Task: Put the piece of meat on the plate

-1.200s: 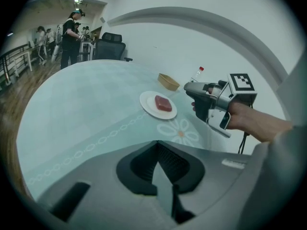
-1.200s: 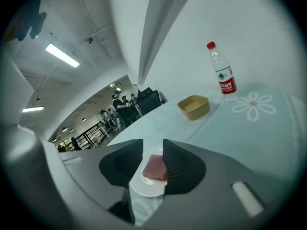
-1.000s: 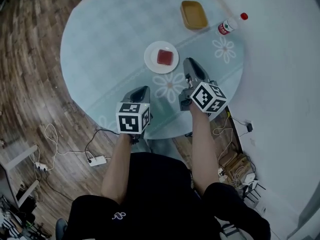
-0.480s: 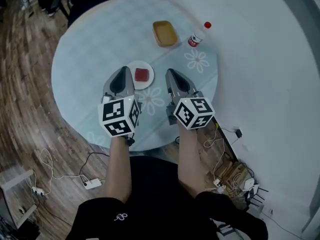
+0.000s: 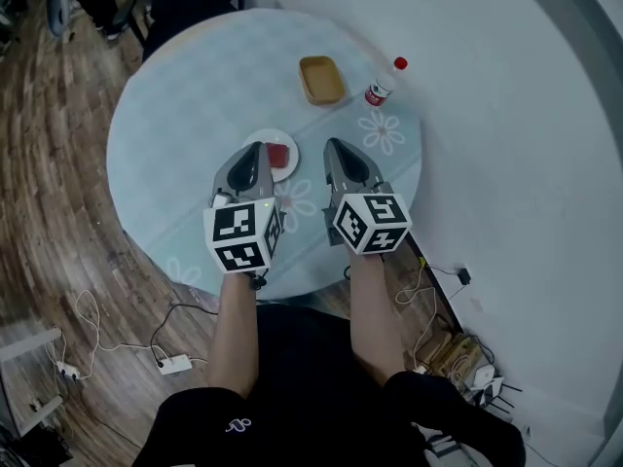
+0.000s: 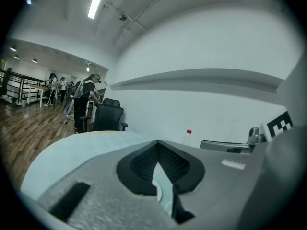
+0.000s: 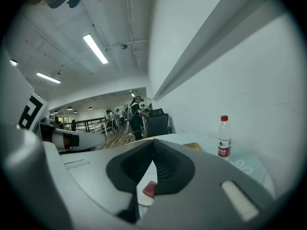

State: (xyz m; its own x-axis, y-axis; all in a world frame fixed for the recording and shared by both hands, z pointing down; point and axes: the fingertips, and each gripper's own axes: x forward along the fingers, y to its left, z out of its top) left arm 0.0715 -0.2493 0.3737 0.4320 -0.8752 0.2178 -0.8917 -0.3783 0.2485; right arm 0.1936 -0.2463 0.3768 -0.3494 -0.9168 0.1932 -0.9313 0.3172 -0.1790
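So the piece of meat is sitting on the white plate, about mid-frame in the head view, on the round table. The left gripper overlaps the plate's left side and the right gripper is just right of it. Both claws are pinched fully closed and empty (the right gripper view shows the red meat under its jaws).

It looked like an open-plan office or lab: a black office chair near the round counter, strip lights overhead, people standing behind, a power strip on wood flooring.
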